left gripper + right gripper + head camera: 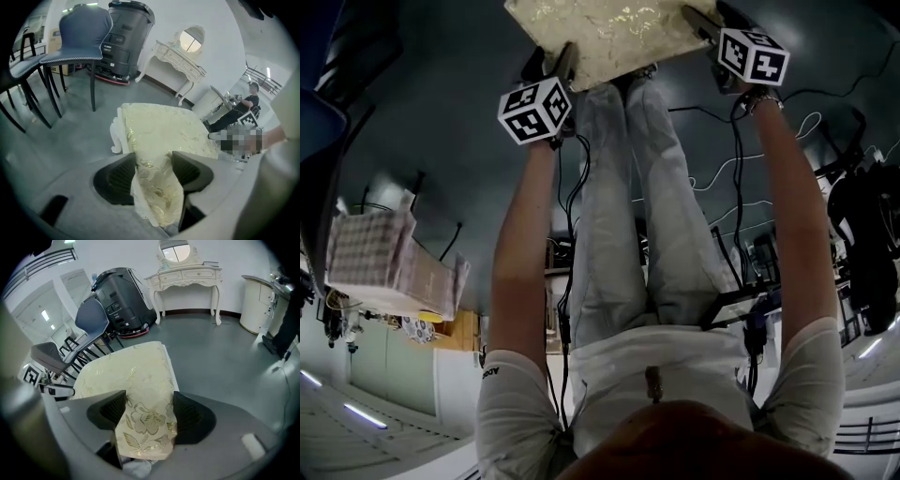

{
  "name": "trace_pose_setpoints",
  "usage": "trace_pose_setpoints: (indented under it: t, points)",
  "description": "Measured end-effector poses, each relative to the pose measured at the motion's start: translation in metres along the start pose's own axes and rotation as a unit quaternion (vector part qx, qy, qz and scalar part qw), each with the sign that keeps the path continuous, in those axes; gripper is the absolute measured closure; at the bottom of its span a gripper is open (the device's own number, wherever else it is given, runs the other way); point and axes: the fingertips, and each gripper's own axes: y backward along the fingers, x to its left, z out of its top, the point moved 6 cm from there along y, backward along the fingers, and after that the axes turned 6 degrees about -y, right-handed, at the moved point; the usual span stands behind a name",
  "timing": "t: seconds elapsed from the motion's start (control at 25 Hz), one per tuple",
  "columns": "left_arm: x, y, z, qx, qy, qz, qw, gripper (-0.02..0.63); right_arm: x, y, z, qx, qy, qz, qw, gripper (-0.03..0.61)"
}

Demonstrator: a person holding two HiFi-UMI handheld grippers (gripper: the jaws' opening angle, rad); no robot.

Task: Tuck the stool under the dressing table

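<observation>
We clamp our left gripper (pixel 154 171) on one stool (pixel 164 131) corner, our right gripper (pixel 149 411) on another; the dressing table (pixel 185 275) stands well apart.

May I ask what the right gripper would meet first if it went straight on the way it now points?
The stool, almost certainly: a corner of its cushioned seat sits right between the right gripper's jaws.

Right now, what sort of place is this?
Likely a test hall or workshop, not a home: a dressing table stands beside a big black machine and spare chairs on bare grey floor.
</observation>
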Motion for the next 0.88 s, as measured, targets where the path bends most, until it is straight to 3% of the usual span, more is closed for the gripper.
trace_pose_setpoints:
  t: [0.28,0.72,0.88]
  points:
    - [0.001,-0.007,0.009,0.025,-0.029,-0.007,0.9993,0.364,-0.005,0.000,-0.002,0.006,-0.013,-0.009,1.000,0.285]
    - [0.011,-0.060,0.100,0.020,-0.111,-0.031,0.9932,0.366,-0.025,-0.013,0.038,-0.026,-0.081,-0.040,0.996,0.291]
    - [0.010,-0.077,0.128,0.019,-0.126,-0.035,0.9913,0.366,-0.038,-0.022,0.056,-0.025,-0.079,-0.043,0.996,0.250]
